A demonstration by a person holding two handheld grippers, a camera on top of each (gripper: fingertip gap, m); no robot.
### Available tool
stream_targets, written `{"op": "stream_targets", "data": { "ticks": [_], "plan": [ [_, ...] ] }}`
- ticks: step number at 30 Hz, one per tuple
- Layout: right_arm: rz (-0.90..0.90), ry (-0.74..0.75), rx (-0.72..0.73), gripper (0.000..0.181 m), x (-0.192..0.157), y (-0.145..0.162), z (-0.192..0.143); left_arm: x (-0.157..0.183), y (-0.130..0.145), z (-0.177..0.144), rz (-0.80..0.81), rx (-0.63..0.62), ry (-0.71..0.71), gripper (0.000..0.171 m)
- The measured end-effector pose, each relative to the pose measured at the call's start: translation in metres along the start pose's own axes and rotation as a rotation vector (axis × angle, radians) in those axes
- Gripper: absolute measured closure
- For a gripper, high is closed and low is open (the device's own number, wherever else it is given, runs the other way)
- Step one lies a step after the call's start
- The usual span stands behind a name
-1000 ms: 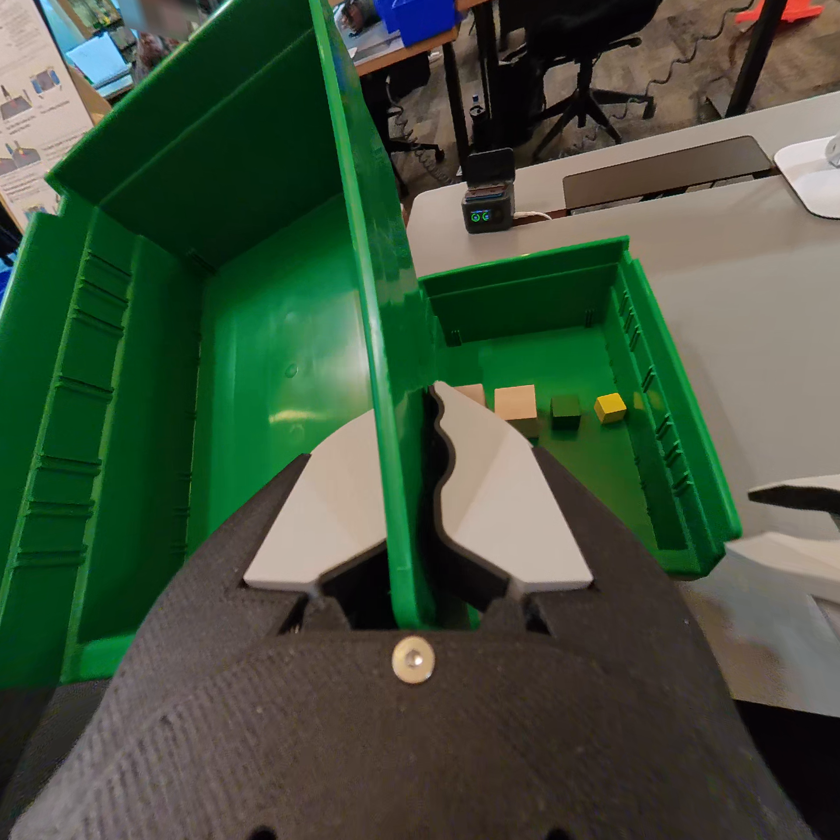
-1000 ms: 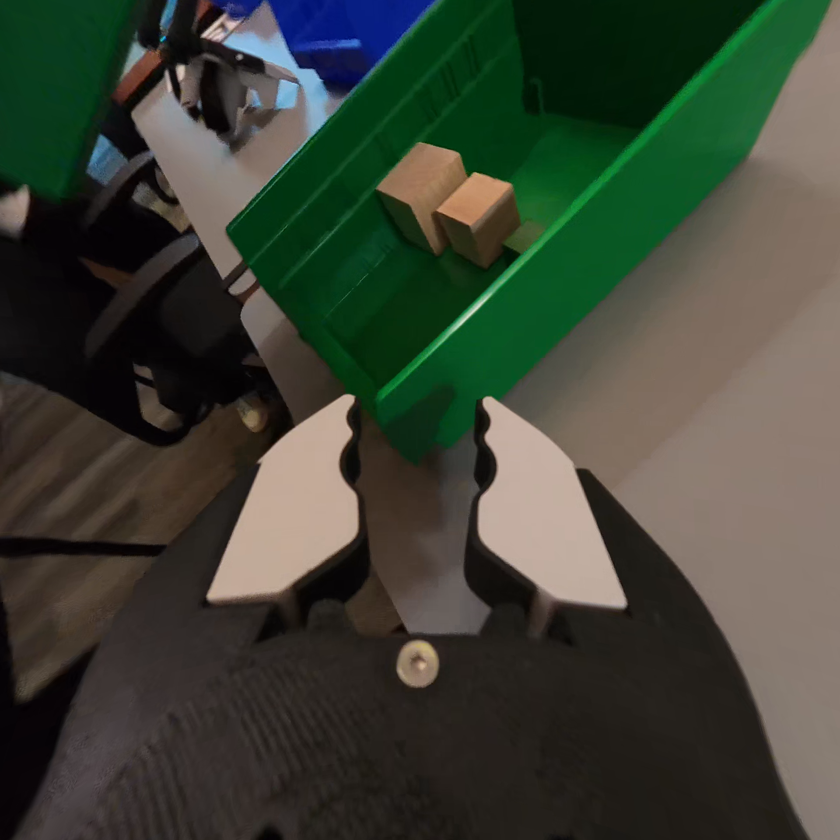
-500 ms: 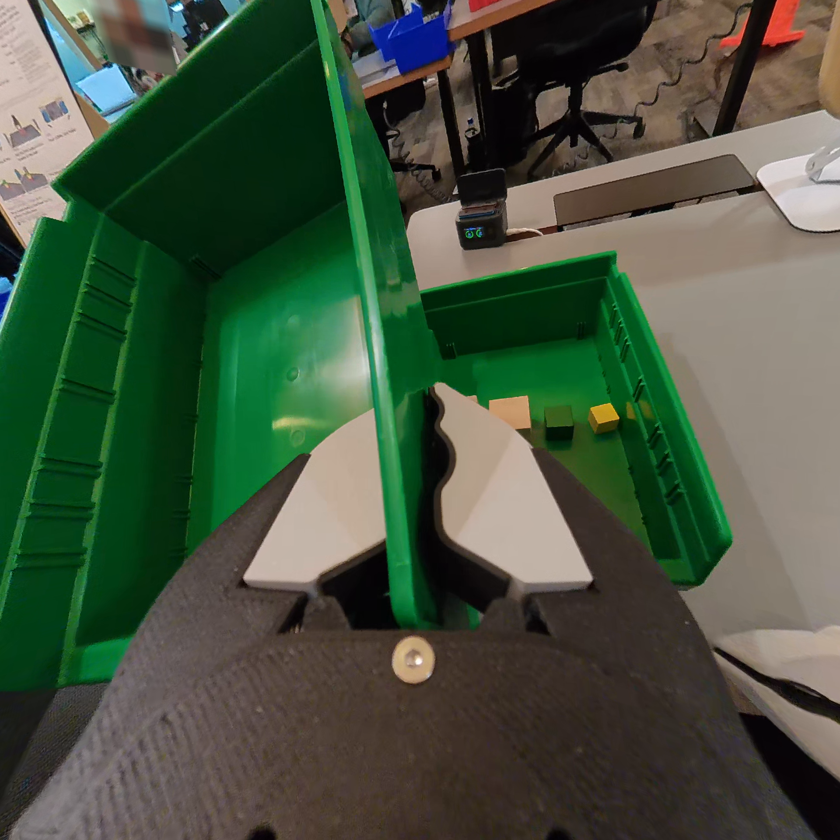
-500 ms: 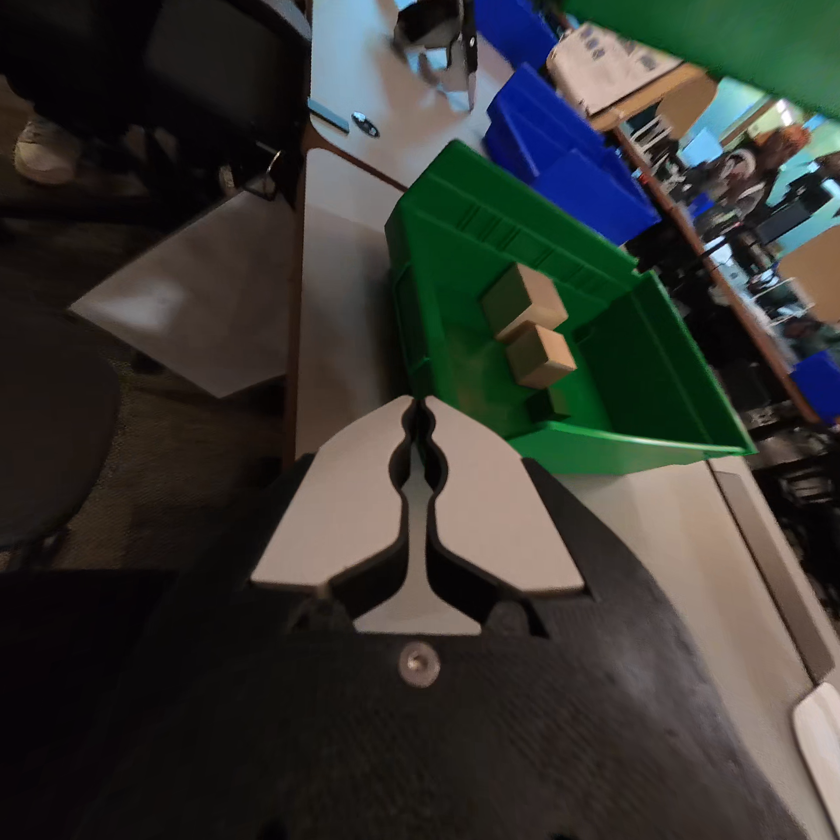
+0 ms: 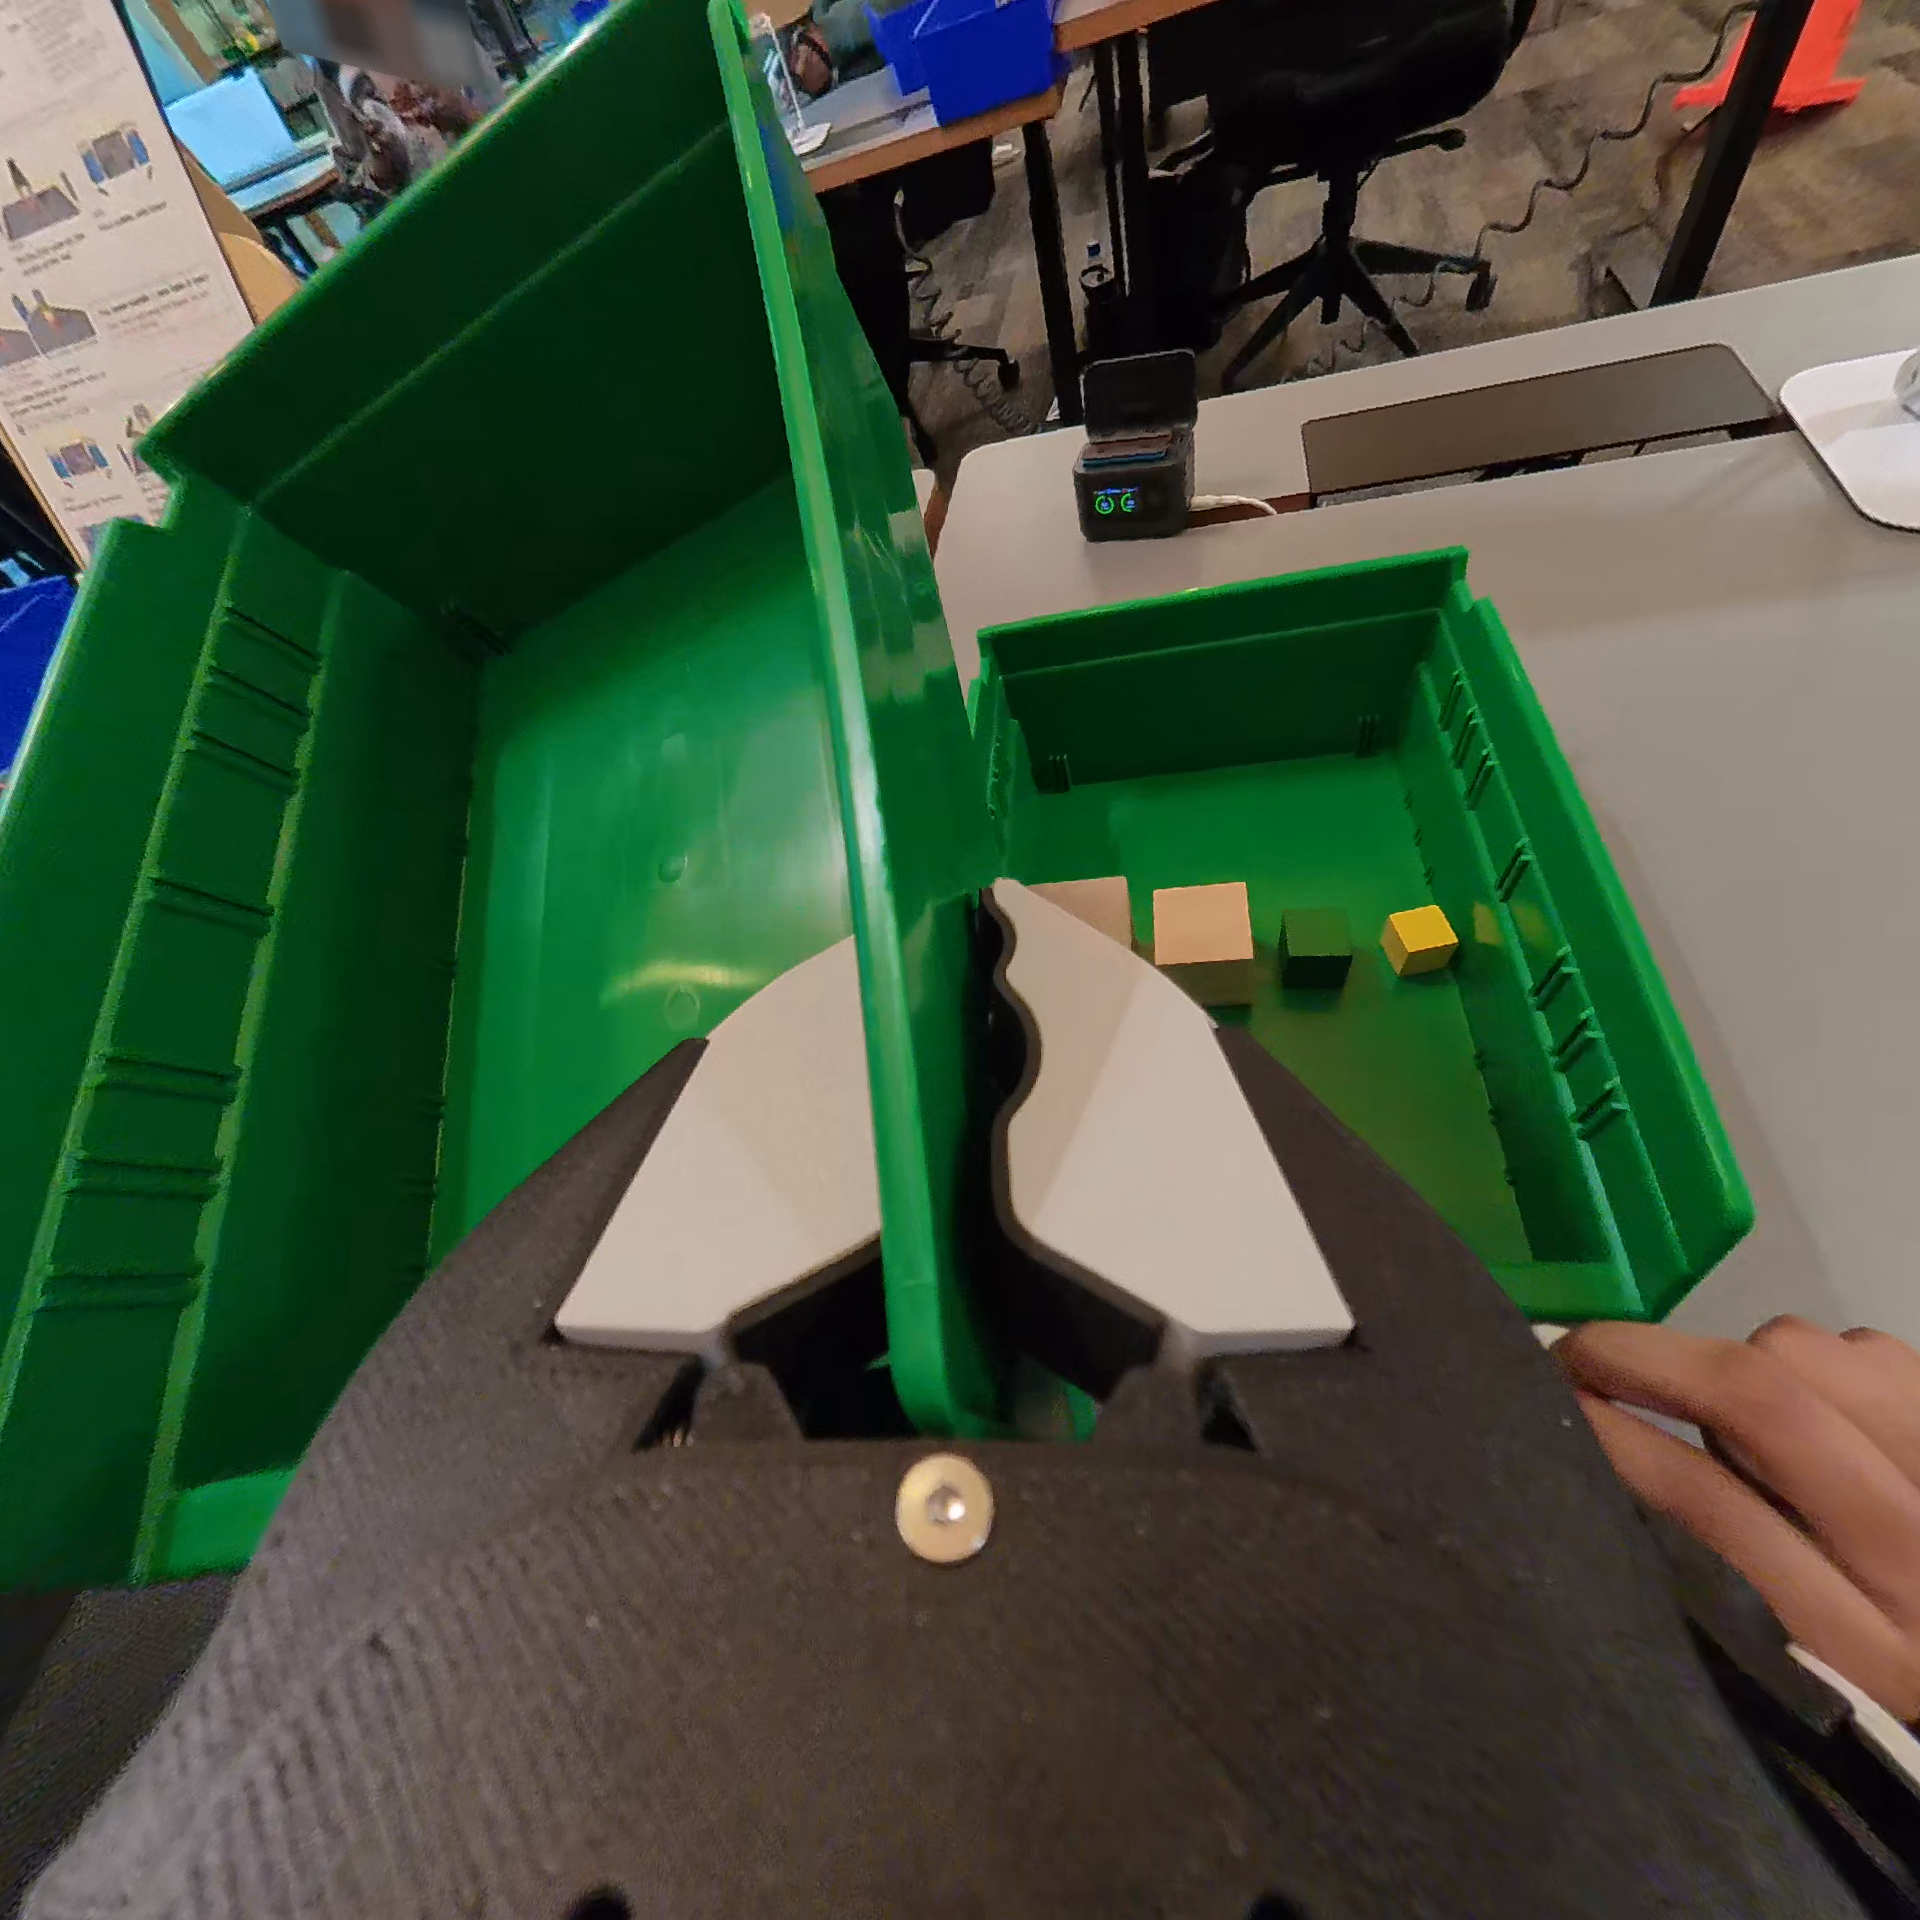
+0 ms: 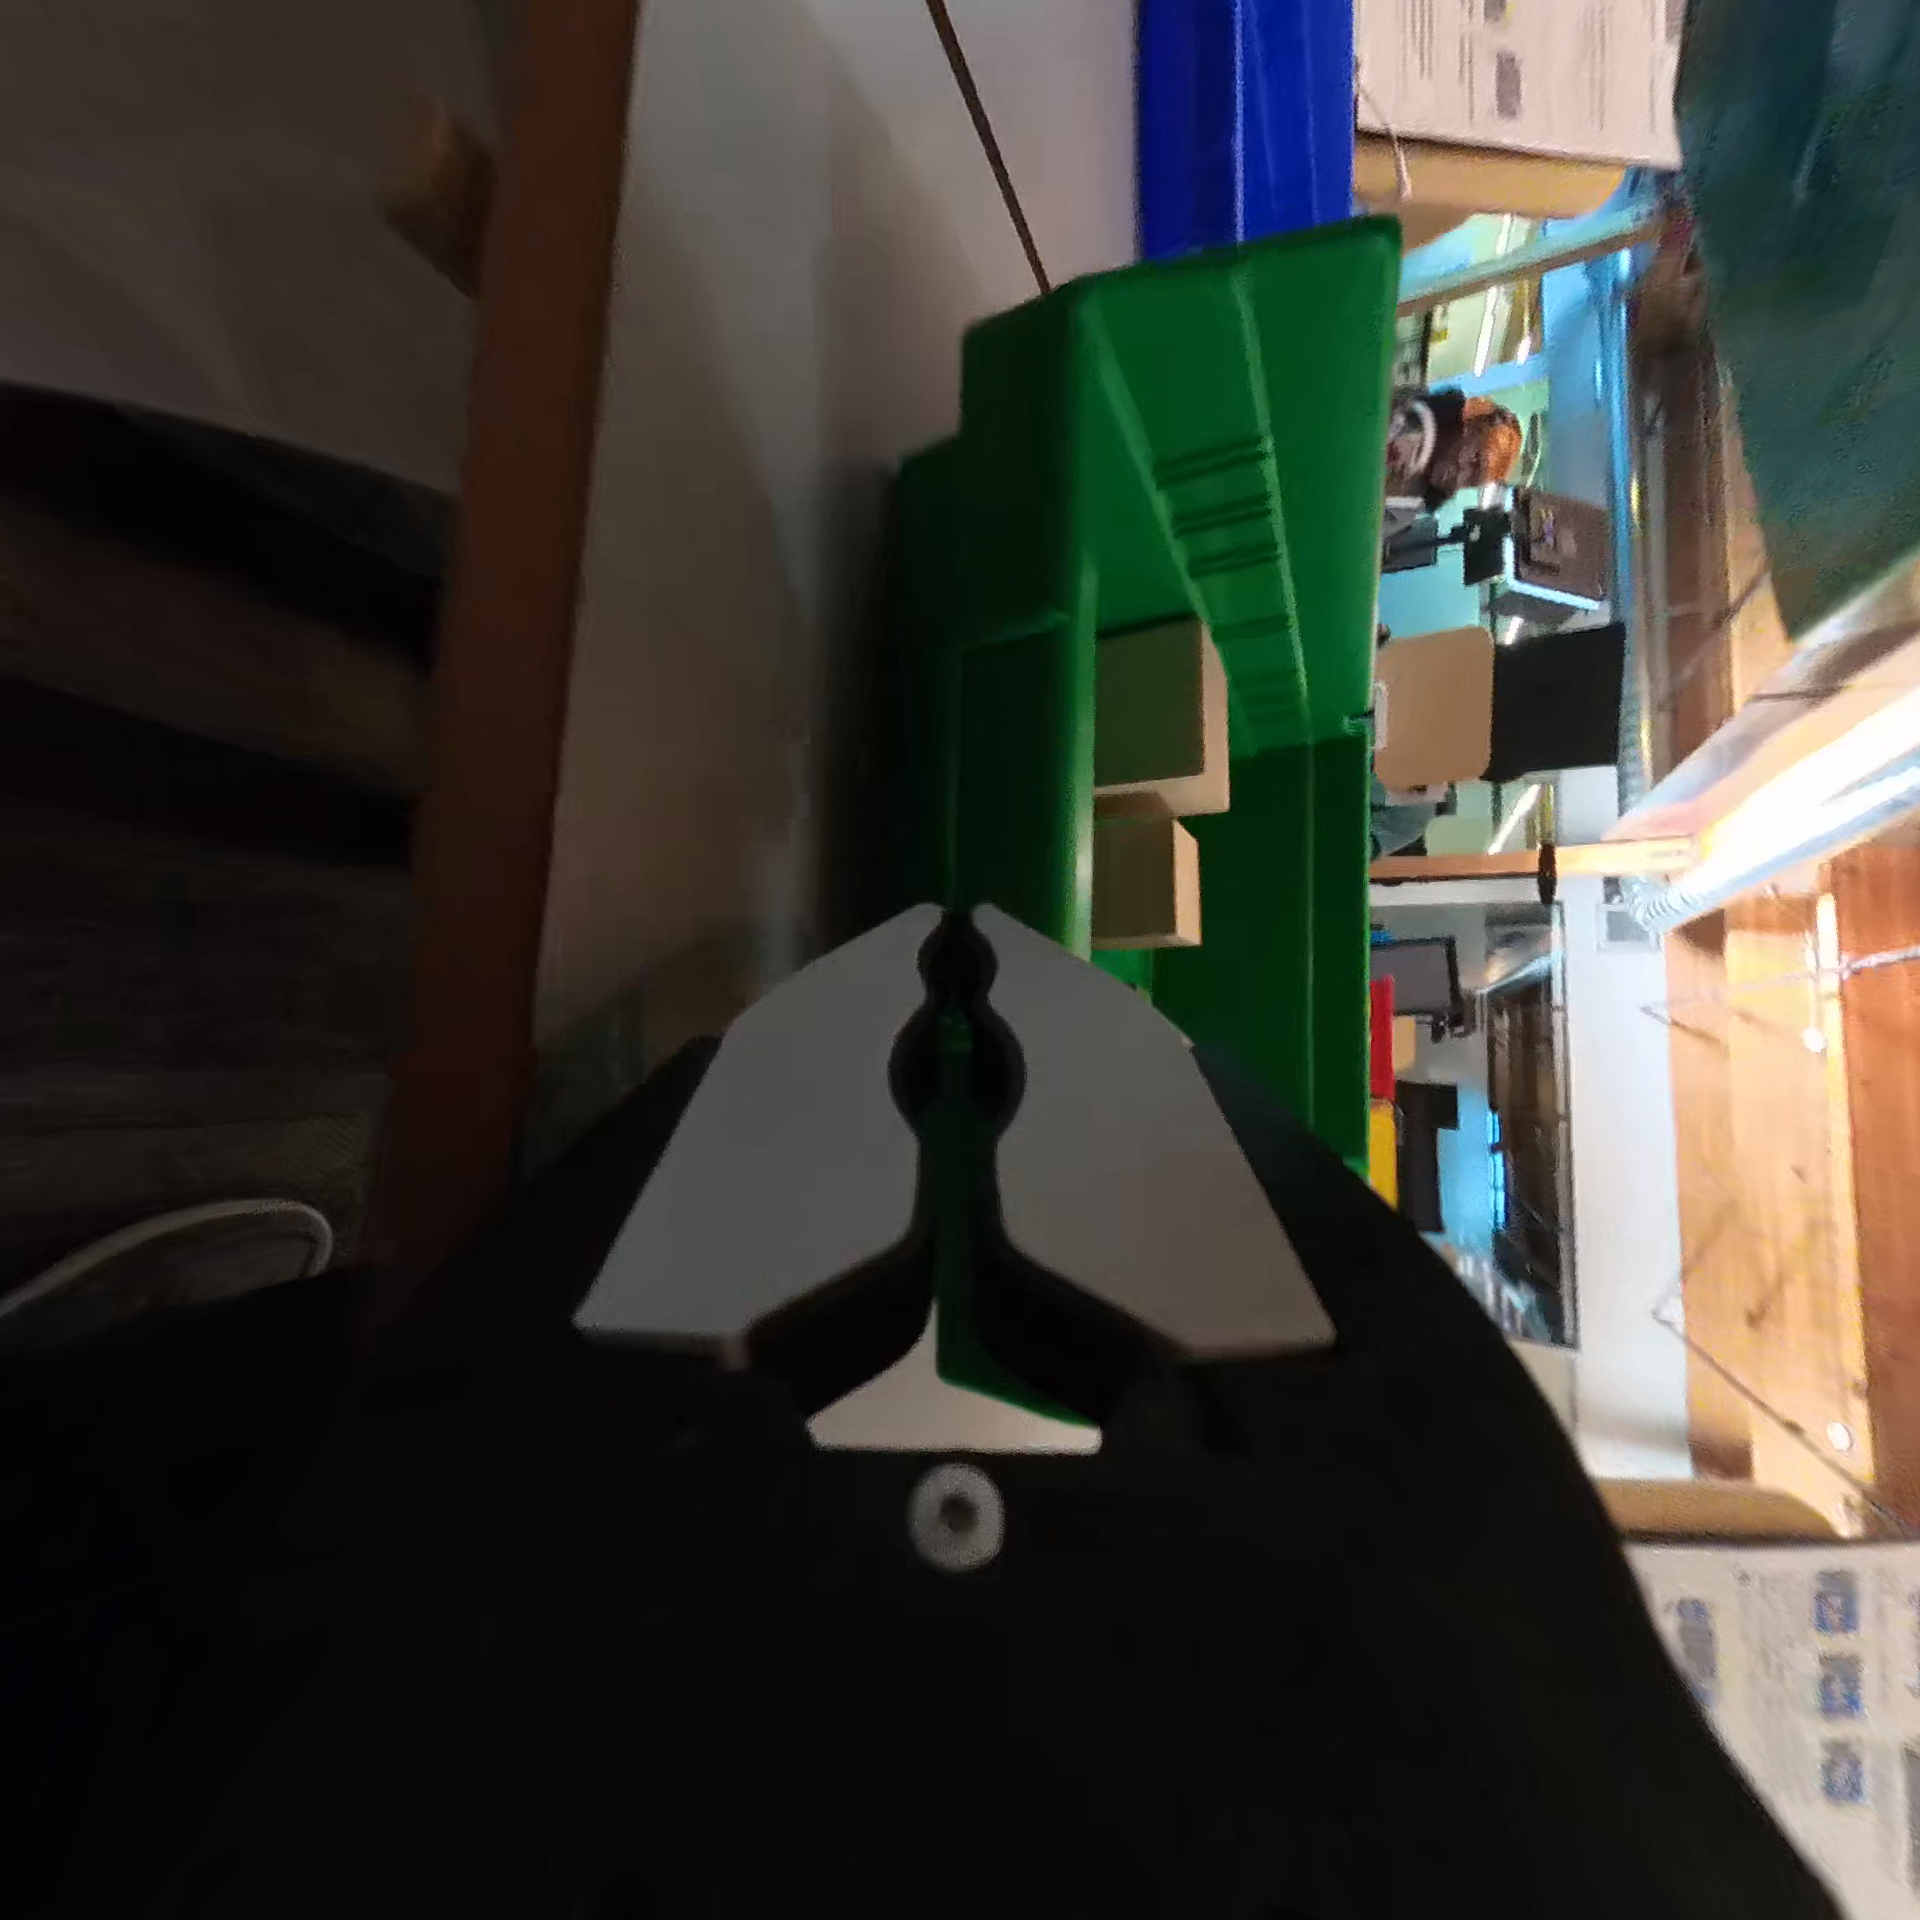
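The empty green bin we hold sits clamped in our left gripper: its right side wall runs straight between the two grey fingers, which press on it from either side. This bin is lifted and tilted, its open top turned toward the camera and its far end raised.

The second green bin rests on the grey table just to the right of the held one. Inside it we see four blocks in a row: two tan wooden blocks, a dark green cube and a yellow cube. The leftmost tan block is partly hidden behind our right finger.

Our right gripper appears rolled on its side, so the table stands as a vertical plane in its view. Its fingers are closed on a thin green edge of the second bin, which passes between them down to the base. Two tan blocks show beyond the tips, inside that bin.

At the lower right of the left wrist view a bare hand shows, blurred and cut off by the frame. The right wrist view is dim and smeared, so we cannot tell exactly which part of the rim is pinched. A small black device with a lit display stands on the table behind the bins.
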State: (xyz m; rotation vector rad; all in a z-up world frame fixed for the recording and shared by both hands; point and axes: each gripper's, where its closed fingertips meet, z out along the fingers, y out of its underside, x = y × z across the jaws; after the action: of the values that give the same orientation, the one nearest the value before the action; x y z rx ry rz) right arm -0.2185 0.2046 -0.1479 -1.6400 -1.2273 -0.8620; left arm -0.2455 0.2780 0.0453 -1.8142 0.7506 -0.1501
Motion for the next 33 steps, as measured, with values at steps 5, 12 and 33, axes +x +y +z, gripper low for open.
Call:
{"op": "stream_targets", "data": {
  "ticks": [5,12,33],
  "plan": [
    [0.098,-0.034,-0.032,0.180,0.005,0.002,0.008,-0.005,-0.002,-0.002,-0.011,0.015,-0.004,0.165],
    [0.108,-0.049,-0.057,0.181,0.016,0.002,0.021,-0.004,-0.005,-0.006,-0.011,0.024,-0.001,0.166],
    [0.754,-0.081,0.107,0.181,0.077,0.191,-0.210,0.172,-0.062,-0.066,0.243,0.085,0.292,0.164]
  ]
}}
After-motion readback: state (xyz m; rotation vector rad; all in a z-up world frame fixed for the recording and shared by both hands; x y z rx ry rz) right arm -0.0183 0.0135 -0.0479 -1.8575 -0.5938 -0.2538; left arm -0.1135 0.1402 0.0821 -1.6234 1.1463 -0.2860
